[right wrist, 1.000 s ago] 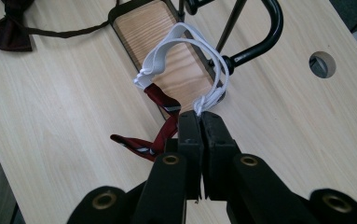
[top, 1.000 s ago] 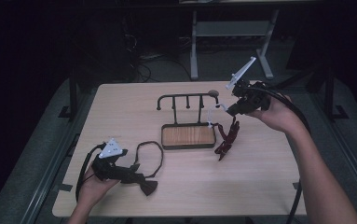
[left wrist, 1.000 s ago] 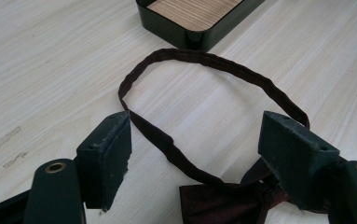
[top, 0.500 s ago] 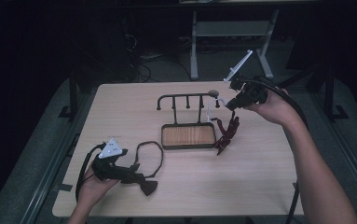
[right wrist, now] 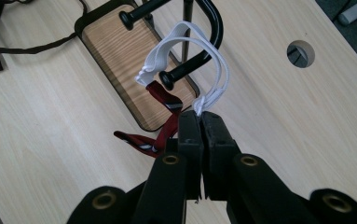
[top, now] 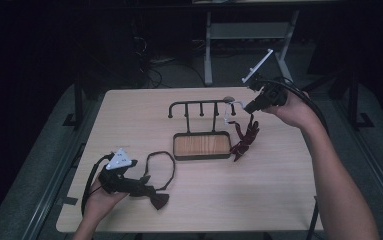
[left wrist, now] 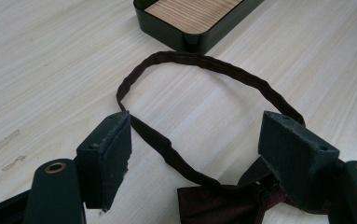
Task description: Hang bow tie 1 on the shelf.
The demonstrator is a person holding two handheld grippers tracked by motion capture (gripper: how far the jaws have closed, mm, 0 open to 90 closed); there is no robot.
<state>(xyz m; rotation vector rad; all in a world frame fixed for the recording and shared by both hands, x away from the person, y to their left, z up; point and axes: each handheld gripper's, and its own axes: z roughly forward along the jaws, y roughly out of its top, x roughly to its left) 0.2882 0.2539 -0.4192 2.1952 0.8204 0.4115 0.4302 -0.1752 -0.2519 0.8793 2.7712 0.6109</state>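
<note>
Two claws, two jobs: your right claw [right wrist: 199, 122] is pinching the white elastic loop [right wrist: 185, 51] of the dark red striped tie [right wrist: 160, 116], already over the end peg of the black metal rack [top: 201, 107] near the surface's far edge. Your left claw [left wrist: 204, 154], spread, straddles the brown bow tie [left wrist: 227, 200] by the near left corner.

Both forearms bare, no sleeves. Each black hand-held gripper [top: 151, 191] [top: 247, 107]: thick matte jaw blocks, brass-ringed screw holes, grey three-cornered top plate [top: 119, 160], trailing black cable [top: 90, 179].
</note>
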